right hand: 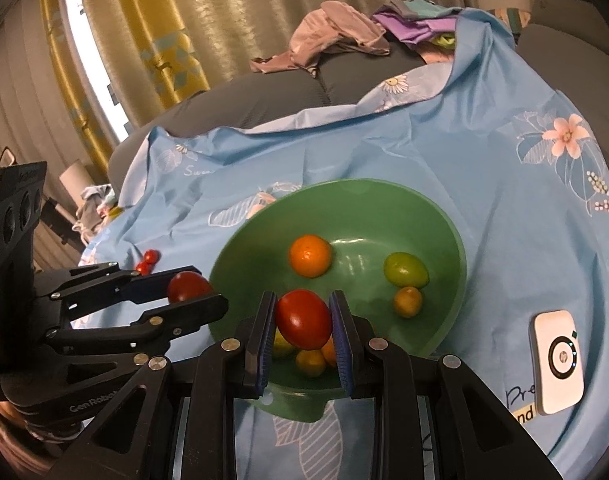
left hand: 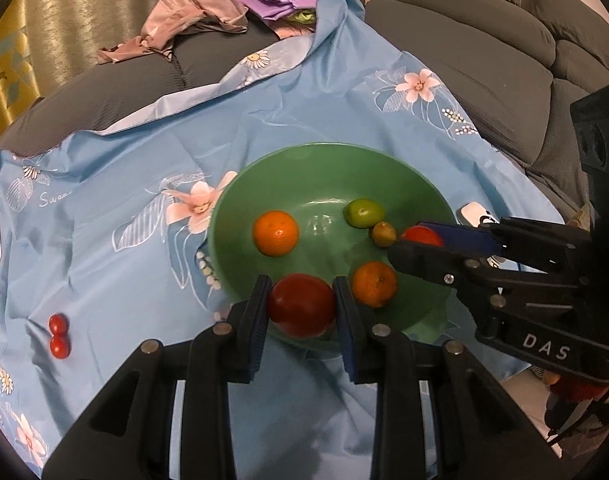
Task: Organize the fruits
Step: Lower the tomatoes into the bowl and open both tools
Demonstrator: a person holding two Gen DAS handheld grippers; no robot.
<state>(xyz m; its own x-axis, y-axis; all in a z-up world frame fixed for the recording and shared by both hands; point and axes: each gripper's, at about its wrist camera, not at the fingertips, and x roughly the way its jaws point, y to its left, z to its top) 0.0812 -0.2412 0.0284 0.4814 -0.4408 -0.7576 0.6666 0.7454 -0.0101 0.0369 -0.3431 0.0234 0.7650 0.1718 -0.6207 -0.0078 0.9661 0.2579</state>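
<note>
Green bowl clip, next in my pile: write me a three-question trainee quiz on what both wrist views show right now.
1. True or false: each claw is shut on a red tomato.
2. How many small red tomatoes lie on the blue floral cloth outside the green bowl?
3. Which item lies beside the bowl on the cloth? A) white device B) knife C) cup

Key:
1. True: left claw grips one red tomato; right claw grips another tomato.
2. Two small tomatoes, touching each other.
3. A, the white device.
</note>
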